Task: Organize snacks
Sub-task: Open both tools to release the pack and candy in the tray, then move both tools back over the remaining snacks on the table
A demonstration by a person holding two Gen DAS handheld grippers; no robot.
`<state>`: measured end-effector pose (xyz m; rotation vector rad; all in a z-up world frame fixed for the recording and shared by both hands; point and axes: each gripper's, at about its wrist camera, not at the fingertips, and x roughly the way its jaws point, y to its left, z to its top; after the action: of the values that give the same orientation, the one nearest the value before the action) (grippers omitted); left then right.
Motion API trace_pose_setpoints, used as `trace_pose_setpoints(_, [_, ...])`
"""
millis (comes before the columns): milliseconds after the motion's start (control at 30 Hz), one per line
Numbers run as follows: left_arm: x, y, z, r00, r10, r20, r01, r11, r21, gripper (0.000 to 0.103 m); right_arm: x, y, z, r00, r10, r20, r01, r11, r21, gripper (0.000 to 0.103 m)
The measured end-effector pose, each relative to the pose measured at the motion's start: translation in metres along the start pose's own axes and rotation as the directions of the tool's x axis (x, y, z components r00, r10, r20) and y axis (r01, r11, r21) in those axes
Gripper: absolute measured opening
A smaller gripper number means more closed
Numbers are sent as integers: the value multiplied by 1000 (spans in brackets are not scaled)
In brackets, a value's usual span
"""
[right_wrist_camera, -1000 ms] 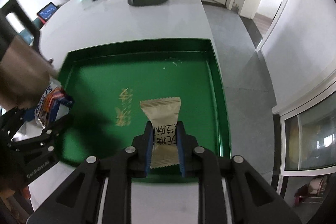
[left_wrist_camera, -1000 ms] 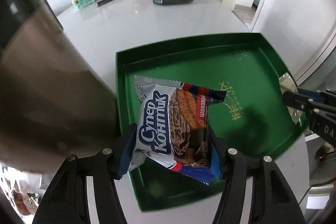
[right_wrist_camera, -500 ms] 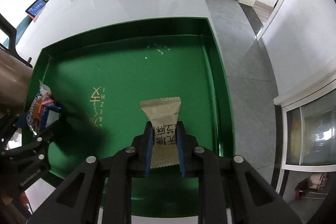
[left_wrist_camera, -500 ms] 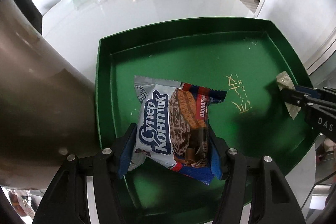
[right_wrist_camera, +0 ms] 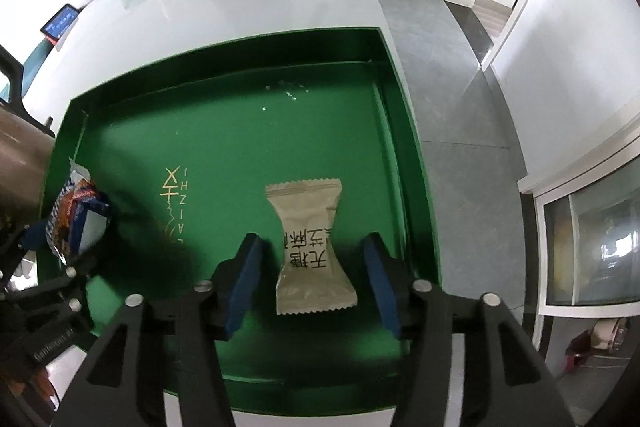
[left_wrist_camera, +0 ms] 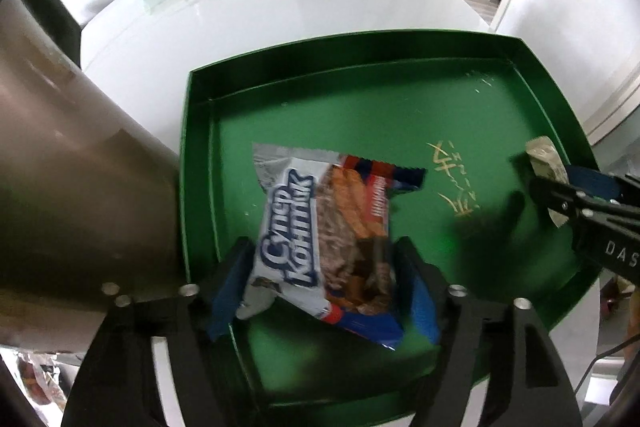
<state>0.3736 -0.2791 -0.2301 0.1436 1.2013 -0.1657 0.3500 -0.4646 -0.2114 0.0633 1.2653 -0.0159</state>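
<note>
Releasing both snacks over the green tray (right_wrist_camera: 404, 131) looked like the step in hand: each gripper pointed steeply down into it, so the packets would land inside its walls rather than on the white tabletop (right_wrist_camera: 256, 11). The right gripper (right_wrist_camera: 311, 281) was opening, its blue fingers (right_wrist_camera: 244, 283) wide and clear of the beige candy packet (right_wrist_camera: 310, 247), which lay between them, touching neither, near the tray's right wall. The left gripper (left_wrist_camera: 322, 291) was opening too; the blue-and-white wafer packet (left_wrist_camera: 320, 243) sat between its fingers (left_wrist_camera: 228, 295) at the tray's left side, lower edges close to the pads, though whether they touched I could not tell.
</note>
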Motion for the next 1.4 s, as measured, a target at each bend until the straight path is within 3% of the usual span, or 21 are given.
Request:
trace_pose_setpoints(133, [-7, -8, -2, 999, -4, 33, 3, 1000, 19, 94, -9, 0, -2, 1000, 4, 9, -4, 1000, -1, 103])
trace_pose_setpoints(200, [-10, -10, -3, 999, -5, 41, 4, 1000, 23, 101, -14, 0, -3, 1000, 8, 10, -8, 1000, 0, 103])
trace_pose_setpoints(800, [-63, -10, -29, 989, -94, 116, 93, 996, 9, 101, -68, -6, -35, 995, 13, 98, -20, 997, 72, 103])
trace_pose_setpoints(1100, [-112, 6, -69, 980, -118, 159, 118, 993, 9, 101, -109, 10, -75, 983, 51, 177, -70, 993, 100, 103])
trace_pose_setpoints(1400, [-149, 63, -118, 980, -37, 193, 48, 997, -54, 101, -141, 67, -110, 960, 129, 247, -146, 988, 48, 103])
